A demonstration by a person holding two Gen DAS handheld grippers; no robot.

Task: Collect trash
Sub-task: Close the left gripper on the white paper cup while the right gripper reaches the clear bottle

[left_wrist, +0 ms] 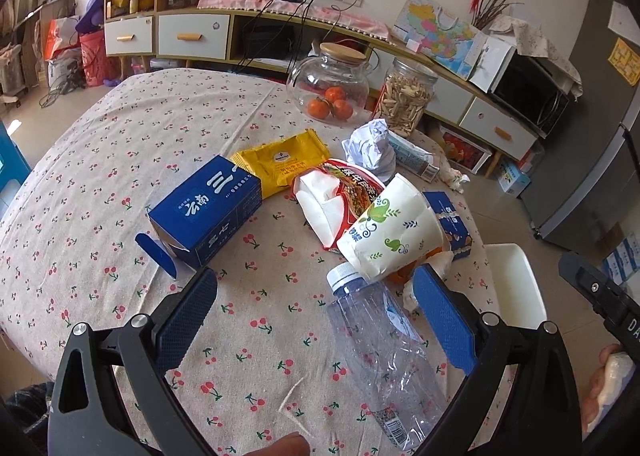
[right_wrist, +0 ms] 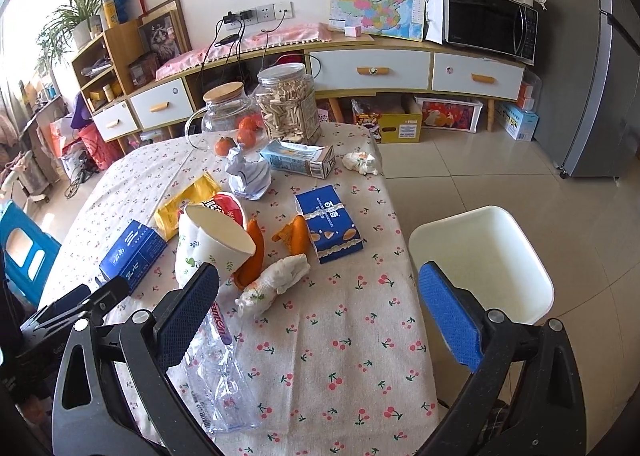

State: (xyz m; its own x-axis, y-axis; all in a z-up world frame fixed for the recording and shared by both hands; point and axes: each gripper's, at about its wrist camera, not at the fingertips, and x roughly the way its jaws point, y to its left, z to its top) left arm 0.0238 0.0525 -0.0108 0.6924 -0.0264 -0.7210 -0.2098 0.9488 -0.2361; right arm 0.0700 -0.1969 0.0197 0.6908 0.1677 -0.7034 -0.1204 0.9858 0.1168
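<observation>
Trash lies scattered across a desk (left_wrist: 120, 159) covered in a cherry-print cloth. Both claws hover above the near edge with jaws spread wide and nothing between them: the left claw (left_wrist: 316, 320) frames a crushed clear plastic bottle (left_wrist: 384, 356) lying on its side, cap pointing away, and the right claw (right_wrist: 320, 308) sits over bare cloth to the bottle's right, its right finger overlapping a white bin (right_wrist: 480, 256) that stands on the floor just beside the desk.

Just past the bottle's cap, a crumpled paper cup (left_wrist: 392, 228) with green leaf print lies tipped on its side, resting against a red instant-noodle bowl (left_wrist: 340, 191). An open dark blue carton (left_wrist: 208, 207) lies to the left of these, with a yellow sachet (left_wrist: 284, 163) behind it. In the right wrist view, orange peel (right_wrist: 294, 238) and a wadded tissue (right_wrist: 276, 284) lie beside the cup, and a blue biscuit box (right_wrist: 330, 228) sits nearer the desk's right edge. Farther back are a ball of crumpled paper (right_wrist: 248, 175), a flattened drink carton (right_wrist: 300, 157) and another tissue wad (right_wrist: 360, 161). A glass teapot (left_wrist: 328, 83) holding small oranges and a jar (left_wrist: 408, 95) stand at the far edge.
</observation>
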